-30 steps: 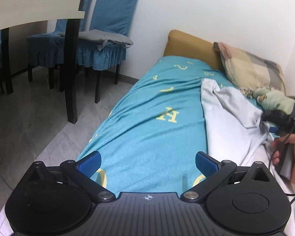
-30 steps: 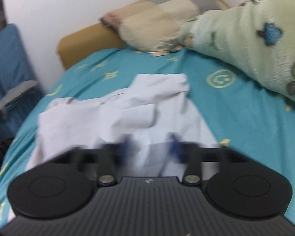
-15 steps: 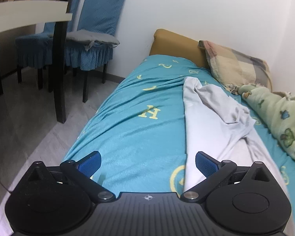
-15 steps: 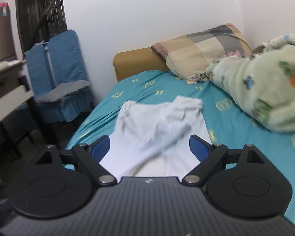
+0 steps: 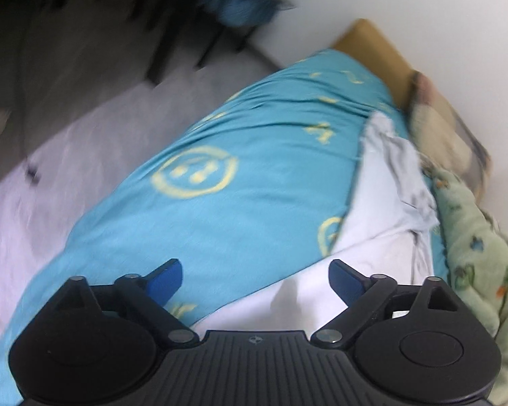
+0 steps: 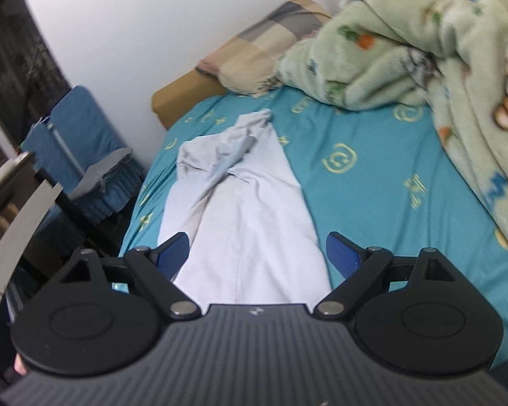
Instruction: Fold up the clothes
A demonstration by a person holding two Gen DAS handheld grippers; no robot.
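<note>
1. A pale grey-white garment [image 6: 244,216] lay lengthwise on the bed [image 6: 372,182], over a teal sheet printed with yellow symbols.
2. Its near part was spread fairly flat, while the far end was bunched and twisted toward the pillow [image 6: 264,44].
3. The right hand-held gripper [image 6: 257,250] hovered above the near part of the garment, its blue pads spread wide and pressing on nothing.
4. The left hand-held gripper [image 5: 255,279] hung over the near edge of the garment, where white cloth met teal sheet; its jaws were closing yet stood well apart, with cloth below the gap and nothing pinched.
5. In the left wrist view, which was blurred, the garment [image 5: 382,209] ran along the right side of the bed.
6. A green fleece blanket [image 6: 423,40] with small animal prints was heaped on the right of the bed, apart from the garment.
7. Chairs with blue covers [image 6: 81,135] stood on the floor left of the bed.
</note>
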